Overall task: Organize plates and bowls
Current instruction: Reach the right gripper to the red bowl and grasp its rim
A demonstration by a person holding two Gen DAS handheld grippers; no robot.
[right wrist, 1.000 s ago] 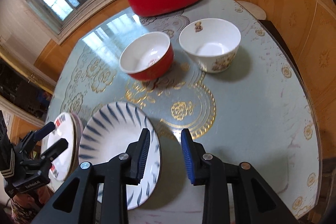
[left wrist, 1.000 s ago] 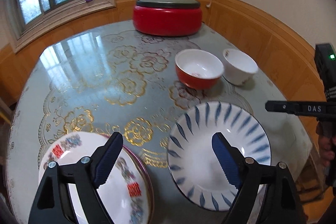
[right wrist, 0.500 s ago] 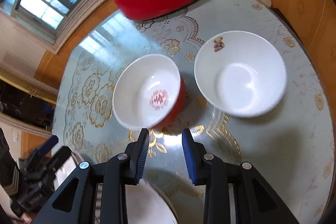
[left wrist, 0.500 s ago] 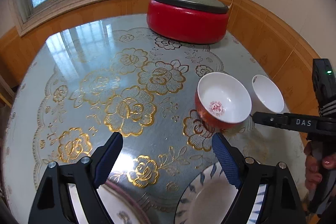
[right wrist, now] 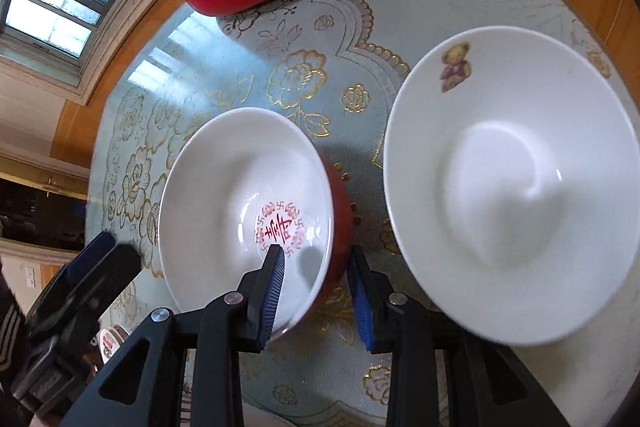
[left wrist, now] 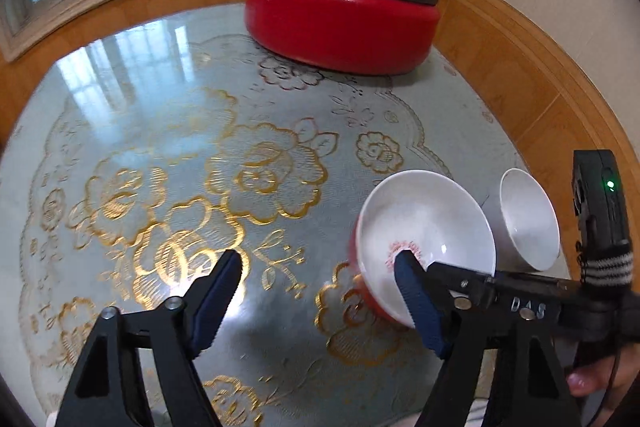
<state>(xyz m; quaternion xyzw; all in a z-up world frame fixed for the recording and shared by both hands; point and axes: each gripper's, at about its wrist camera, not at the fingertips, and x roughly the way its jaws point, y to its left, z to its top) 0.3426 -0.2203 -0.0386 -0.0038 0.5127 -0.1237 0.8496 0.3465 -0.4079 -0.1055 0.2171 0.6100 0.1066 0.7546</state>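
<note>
My desk (left wrist: 168, 99) is round w/ a glossy pale-blue cloth, gold flower print, window glare on its left side. On it: big red lidded cooker (left wrist: 340, 23) at the far edge; red bowl w/ white inside (right wrist: 244, 203) near me; white bear-print bowl (right wrist: 508, 183) just beside it on the right, not touching. Patterned plate's edge (right wrist: 107, 341) shows at bottom left.
</note>
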